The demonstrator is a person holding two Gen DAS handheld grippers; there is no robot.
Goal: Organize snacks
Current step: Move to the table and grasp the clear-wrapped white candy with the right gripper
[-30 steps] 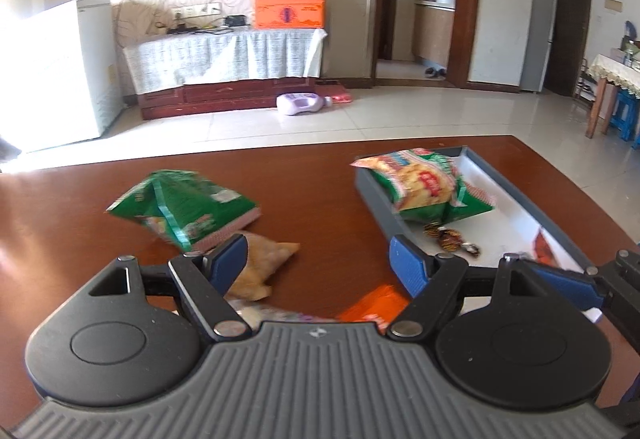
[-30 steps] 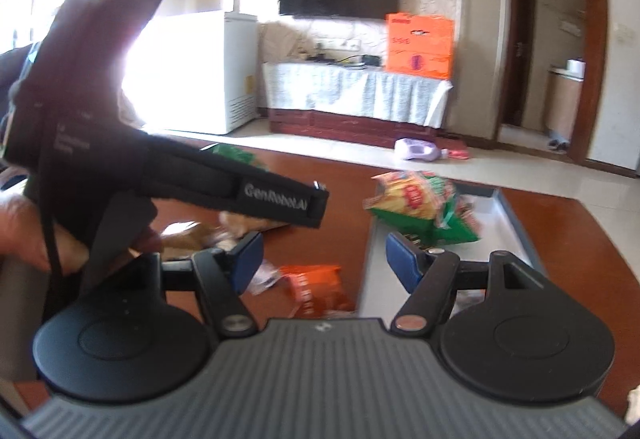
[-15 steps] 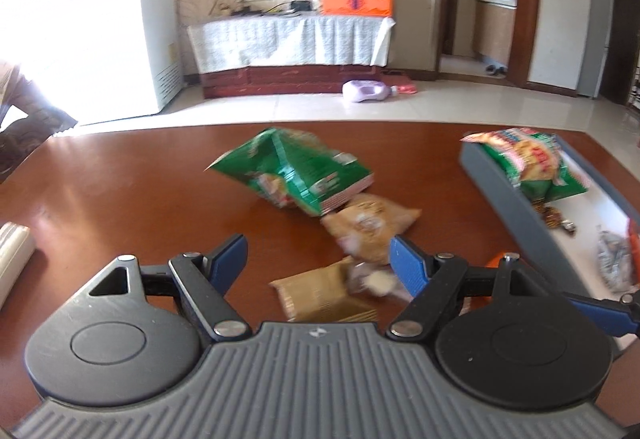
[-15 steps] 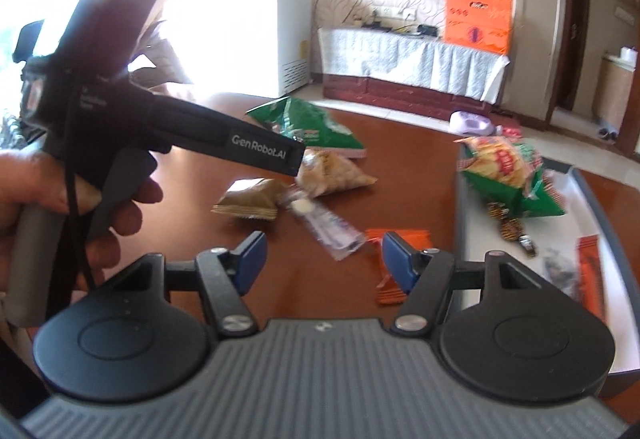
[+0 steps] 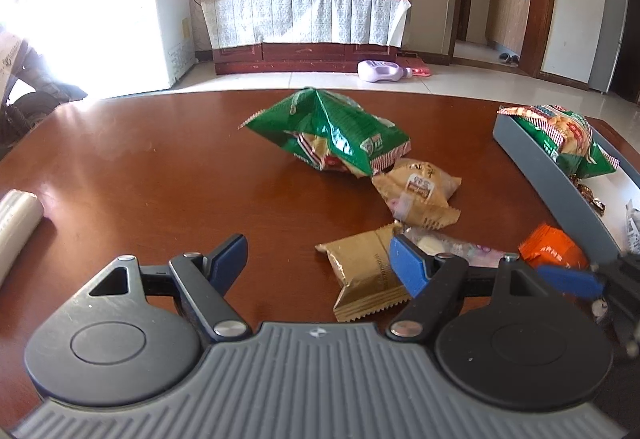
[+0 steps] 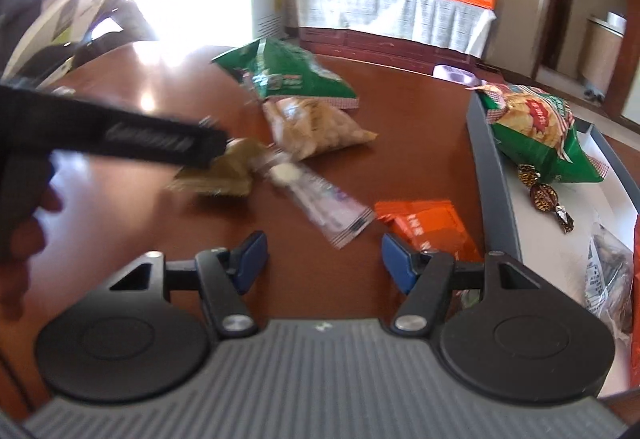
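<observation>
Left wrist view: my left gripper [image 5: 318, 259] gapes empty over the table [image 5: 140, 167], gold packet [image 5: 366, 273] just ahead, green bag [image 5: 332, 137] mid-table, tray [image 5: 560, 199] along right edge | right wrist view: my right gripper [image 6: 324, 257] is spread, empty, orange packet [image 6: 424, 225] just beside tray [image 6: 496, 195]

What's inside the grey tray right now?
The grey tray holds a green chip bag, wrapped candies and a clear packet; its near end is hidden.

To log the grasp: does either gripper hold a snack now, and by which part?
Nothing is held: left gripper and right gripper are both open and empty.
</observation>
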